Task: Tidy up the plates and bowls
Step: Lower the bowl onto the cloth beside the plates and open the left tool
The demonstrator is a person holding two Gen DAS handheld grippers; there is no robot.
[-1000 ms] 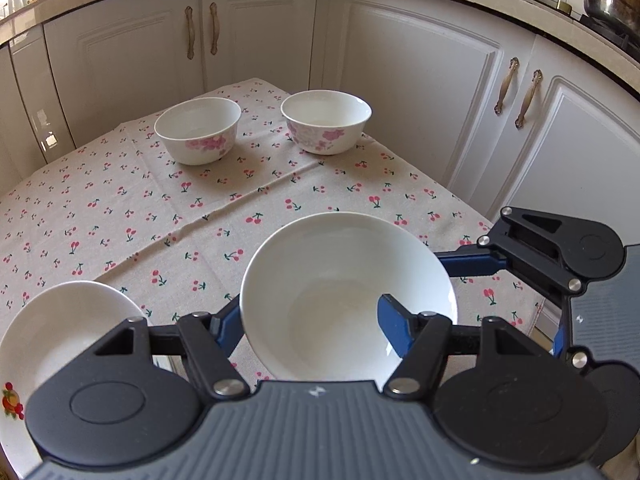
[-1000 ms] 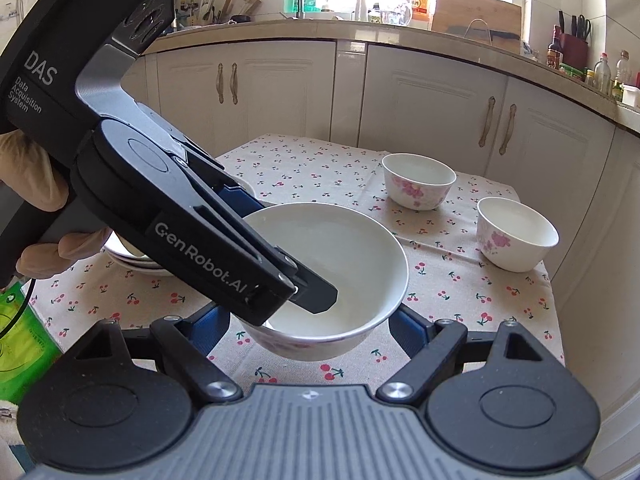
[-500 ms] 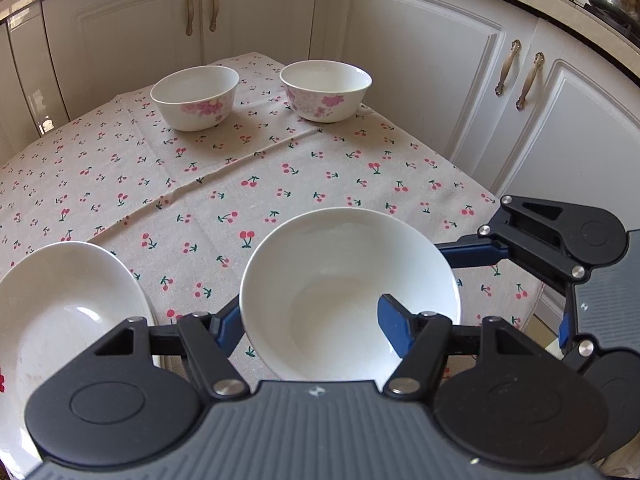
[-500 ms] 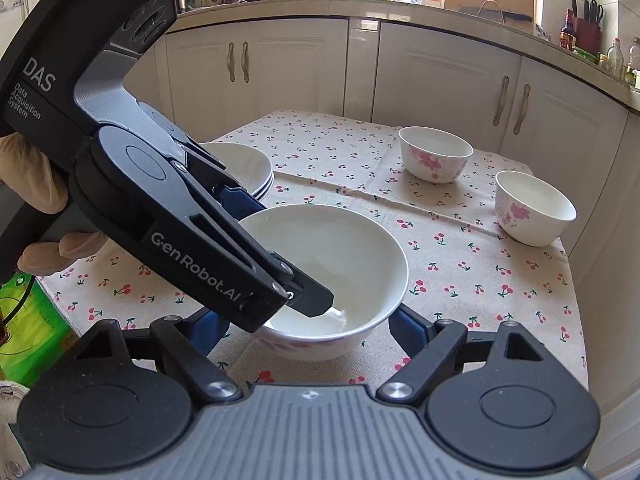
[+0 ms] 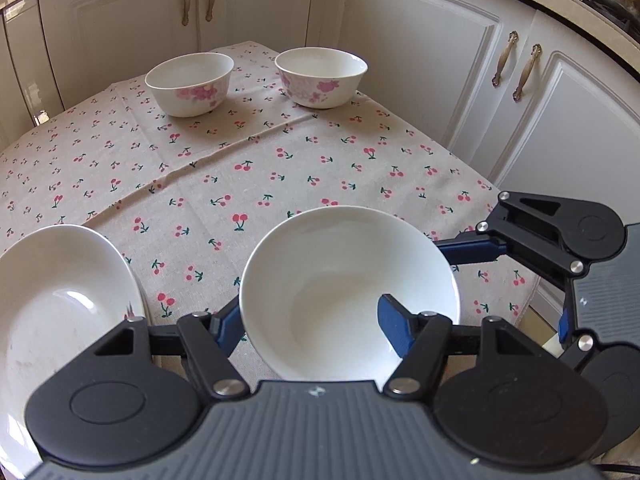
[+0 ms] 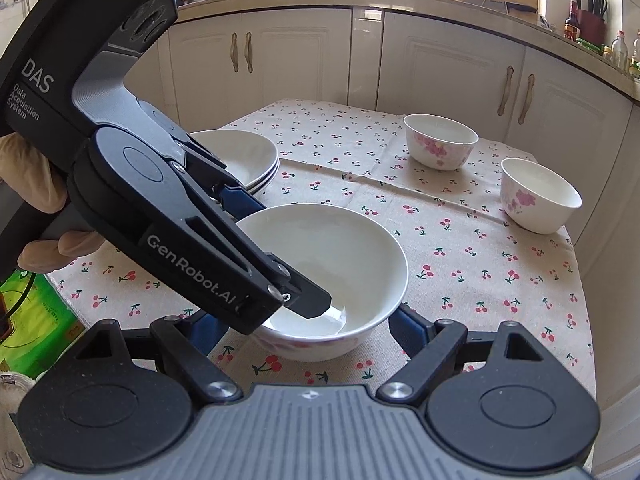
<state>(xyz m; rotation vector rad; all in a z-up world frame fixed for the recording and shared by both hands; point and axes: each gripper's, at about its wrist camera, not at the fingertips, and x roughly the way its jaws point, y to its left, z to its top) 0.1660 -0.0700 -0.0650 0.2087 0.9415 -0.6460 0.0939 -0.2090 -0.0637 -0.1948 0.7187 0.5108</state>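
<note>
A large white bowl (image 5: 348, 292) (image 6: 332, 248) sits just over the cherry-print tablecloth (image 5: 280, 168), held from two sides. My left gripper (image 5: 312, 324) (image 6: 276, 252) is shut on its wall, with one finger inside the bowl and the other outside the rim. My right gripper (image 6: 306, 330) is shut on the bowl's lower sides from the near edge, and one of its blue fingers (image 5: 472, 249) touches the bowl. A stack of white plates (image 6: 248, 156) (image 5: 60, 308) lies to the left. Two small flowered bowls (image 5: 190, 84) (image 5: 322, 78) stand at the far end.
White cabinet doors (image 5: 420, 60) close in the table on the far and right sides. The table's right edge (image 6: 576, 280) is near the small bowls. A gloved hand (image 6: 28, 184) holds the left gripper. A green bag (image 6: 28, 320) lies below the table's left edge.
The table, far bowls and plate stack have slid up the pictures and the plates show more. The large bowl keeps its place in both grippers. Both grips are unchanged.
</note>
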